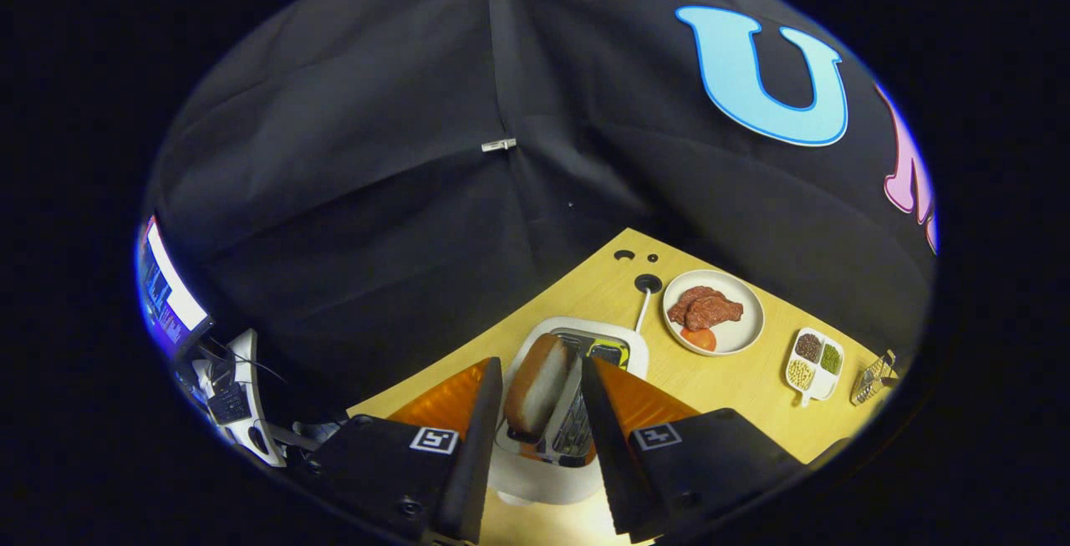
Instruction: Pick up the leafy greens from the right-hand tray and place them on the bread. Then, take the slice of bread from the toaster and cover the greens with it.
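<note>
Between the spread fingers of the gripper point(542, 412), a slice of bread point(539, 385) stands upright in a slot of the white toaster point(577, 337), its brown crust on top. Neither finger touches it; the gripper hangs open just above the toaster. Beyond the fingers to the right, on the wooden table point(744, 387), sits a round plate point(713, 312) of meat and tomato, then a divided dish point(814, 364) of beans.

One toaster point(577, 395) holds one slice of bread point(539, 383); one plate point(744, 337), one divided dish point(815, 362) and one wire basket point(873, 377) stand on one table point(736, 387).
</note>
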`<state>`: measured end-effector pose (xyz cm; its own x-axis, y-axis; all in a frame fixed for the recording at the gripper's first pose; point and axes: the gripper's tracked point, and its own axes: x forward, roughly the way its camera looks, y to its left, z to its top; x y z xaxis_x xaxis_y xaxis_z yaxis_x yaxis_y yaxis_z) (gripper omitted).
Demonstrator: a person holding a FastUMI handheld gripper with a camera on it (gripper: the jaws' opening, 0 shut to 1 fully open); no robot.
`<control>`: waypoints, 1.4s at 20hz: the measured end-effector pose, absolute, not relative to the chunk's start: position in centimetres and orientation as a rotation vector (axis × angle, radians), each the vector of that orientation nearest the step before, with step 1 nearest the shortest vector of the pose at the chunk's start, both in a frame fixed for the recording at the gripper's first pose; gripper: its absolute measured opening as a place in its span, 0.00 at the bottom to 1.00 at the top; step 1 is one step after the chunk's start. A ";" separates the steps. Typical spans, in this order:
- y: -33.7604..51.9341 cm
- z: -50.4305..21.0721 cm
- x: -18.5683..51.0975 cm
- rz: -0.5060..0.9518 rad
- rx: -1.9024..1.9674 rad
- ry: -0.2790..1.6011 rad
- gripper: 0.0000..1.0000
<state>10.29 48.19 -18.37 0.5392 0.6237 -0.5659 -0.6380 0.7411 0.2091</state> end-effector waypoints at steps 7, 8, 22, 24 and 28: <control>49.5 -23.2 11.9 0.650 -0.129 0.750 0.60; 49.6 -23.6 12.1 0.635 -0.140 0.758 0.58; 49.4 -20.4 11.9 0.654 -0.038 0.724 0.14; 48.3 -18.0 12.3 0.654 -0.002 0.680 0.14; 44.7 -13.9 12.6 0.630 0.081 0.603 0.14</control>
